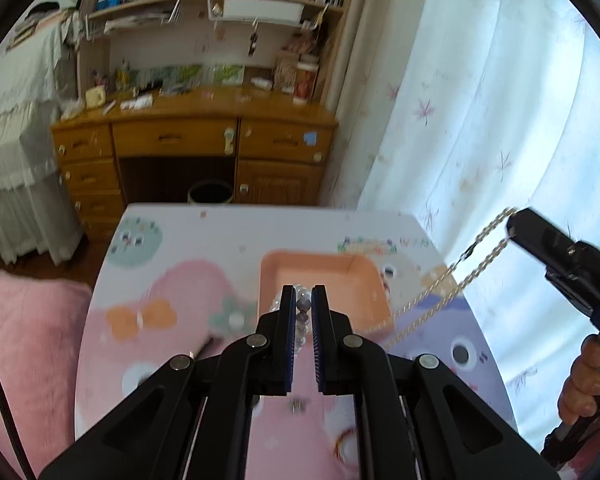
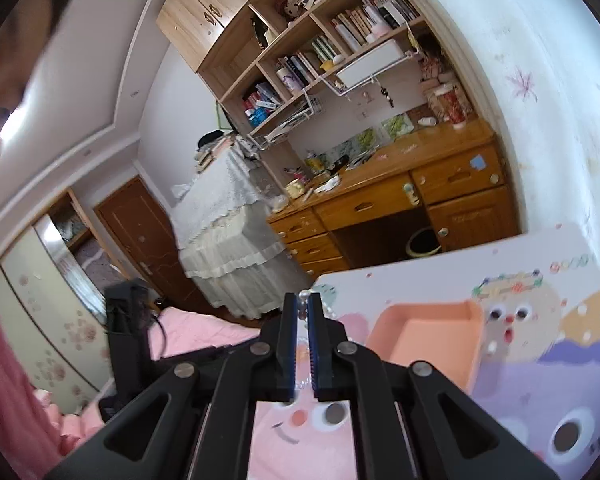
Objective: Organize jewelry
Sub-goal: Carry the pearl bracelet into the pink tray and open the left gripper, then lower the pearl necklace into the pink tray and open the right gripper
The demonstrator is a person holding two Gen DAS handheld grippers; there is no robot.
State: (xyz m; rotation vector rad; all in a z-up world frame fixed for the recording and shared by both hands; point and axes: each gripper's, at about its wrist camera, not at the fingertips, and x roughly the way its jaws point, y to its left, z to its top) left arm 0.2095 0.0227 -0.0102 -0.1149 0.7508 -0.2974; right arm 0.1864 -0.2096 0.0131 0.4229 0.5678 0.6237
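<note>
In the left wrist view my left gripper (image 1: 303, 290) is shut on a bracelet of grey and clear beads (image 1: 302, 305), held above the near edge of an orange tray (image 1: 324, 270). The tray stands on a small table with a cartoon print (image 1: 220, 232). At the right edge, my right gripper (image 1: 512, 227) is shut on a pale beaded necklace (image 1: 452, 284) that hangs slanting down toward the table. In the right wrist view the right gripper (image 2: 302, 298) pinches white pearls (image 2: 303, 293), and the tray (image 2: 432, 320) lies lower right of it.
A wooden desk (image 1: 204, 136) with drawers and a bookshelf stands beyond the table, with a black bin (image 1: 210, 193) under it. A white curtain (image 1: 500, 120) hangs at the right and a pink fluffy cover (image 1: 24, 320) lies at the left. Small blurred pieces (image 1: 298, 406) lie on the near tabletop.
</note>
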